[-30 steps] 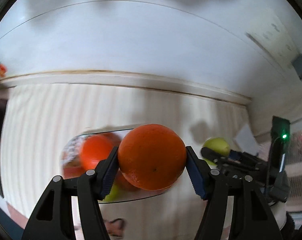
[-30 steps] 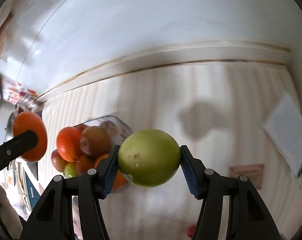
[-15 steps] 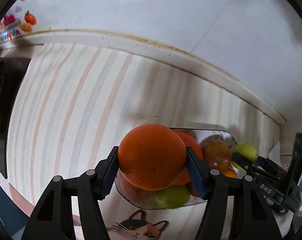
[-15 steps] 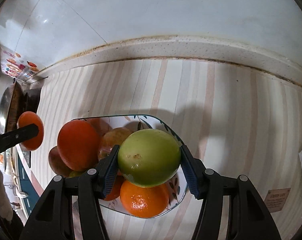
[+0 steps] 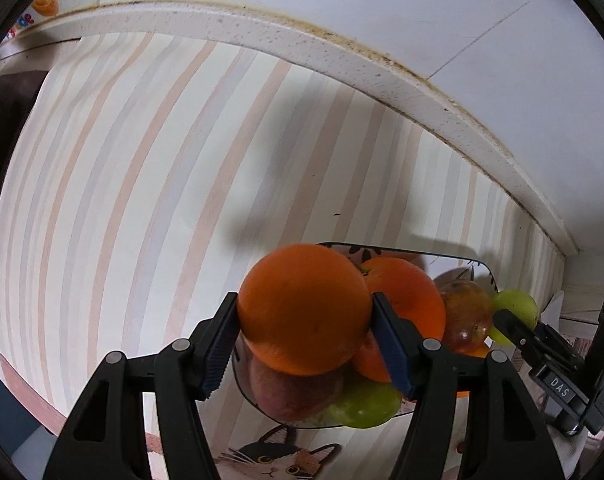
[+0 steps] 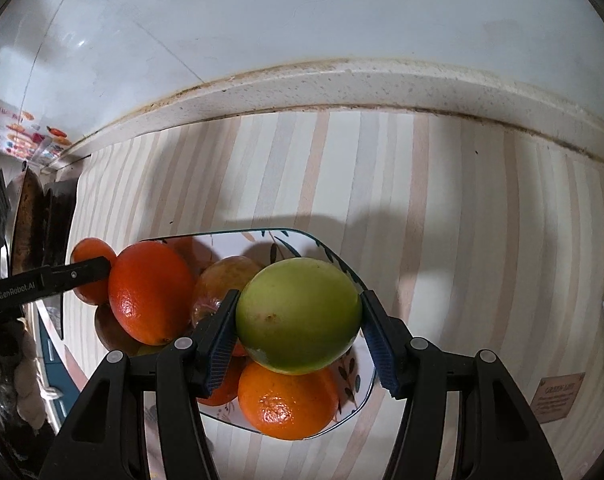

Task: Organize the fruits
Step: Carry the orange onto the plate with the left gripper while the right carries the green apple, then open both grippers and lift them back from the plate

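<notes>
Plate [image 6: 344, 270] lies directly below both held fruits, so each release is a short descent; left gripper [image 5: 305, 334] is clamped on an orange [image 5: 304, 308] over the plate's 9 o'clock side; right gripper [image 6: 298, 330] is clamped on a green fruit [image 6: 298, 316] over its 3 o'clock side. Plate already holds oranges, reddish fruits and a green one, heaped; free space appears scarce, so rolling is a likely risk.

Orange and green fruit over pastel stripes

Orange fruit [image 5: 304, 308] between blue pads [image 5: 392, 350]; green fruit [image 6: 299, 316] above leaf-patterned plate [image 6: 348, 380]; striped cloth [image 5: 141, 184] ahead.
</notes>
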Demonstrator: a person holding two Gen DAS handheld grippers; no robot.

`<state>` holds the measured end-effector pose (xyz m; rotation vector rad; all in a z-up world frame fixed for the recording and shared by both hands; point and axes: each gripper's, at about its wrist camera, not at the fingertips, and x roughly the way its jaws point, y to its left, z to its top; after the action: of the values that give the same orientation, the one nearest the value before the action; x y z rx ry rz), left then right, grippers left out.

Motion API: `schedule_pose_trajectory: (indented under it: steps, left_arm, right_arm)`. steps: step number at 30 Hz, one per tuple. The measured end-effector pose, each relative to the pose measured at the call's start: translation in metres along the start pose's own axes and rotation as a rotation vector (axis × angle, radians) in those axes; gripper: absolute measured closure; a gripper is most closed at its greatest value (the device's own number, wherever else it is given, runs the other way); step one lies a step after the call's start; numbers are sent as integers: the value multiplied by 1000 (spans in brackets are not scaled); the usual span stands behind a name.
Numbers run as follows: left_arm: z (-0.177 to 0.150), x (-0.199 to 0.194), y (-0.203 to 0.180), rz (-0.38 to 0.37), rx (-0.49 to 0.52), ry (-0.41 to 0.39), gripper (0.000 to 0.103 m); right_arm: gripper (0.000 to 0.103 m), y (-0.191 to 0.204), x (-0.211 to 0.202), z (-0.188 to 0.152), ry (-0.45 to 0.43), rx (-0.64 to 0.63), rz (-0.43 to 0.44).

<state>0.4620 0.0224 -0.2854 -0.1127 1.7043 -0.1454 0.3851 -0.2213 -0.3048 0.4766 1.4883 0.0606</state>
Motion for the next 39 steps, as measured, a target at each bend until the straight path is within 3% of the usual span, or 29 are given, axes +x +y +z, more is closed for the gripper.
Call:
schedule_pose_trajectory:
  steps: [14, 19, 21, 23, 28, 39]
  left_arm:
    - [-10, 1, 10, 7, -22, 29, 40]
    - [-17, -18, 12, 3, -29, -9, 40]
    - [-22, -28, 10, 19, -20, -40, 34]
    - [-33, -40, 5, 51, -5, -81, 17]
    - [-72, -64, -7, 68, 25, -144, 11]
    - [-159, -116, -23, 104, 71, -307, 11]
  right_arm:
    - [18, 2, -5, -3, 20, 6, 17]
    - [10, 8, -15, -6, 17, -19, -19]
    - [6, 15, -24, -10, 6, -48, -50]
    - [6, 25, -35, -17, -19, -83, -82]
    - [6, 45, -62, -43, -63, -127, -127]
    - [6, 70, -130, -116, -184, -155, -174]
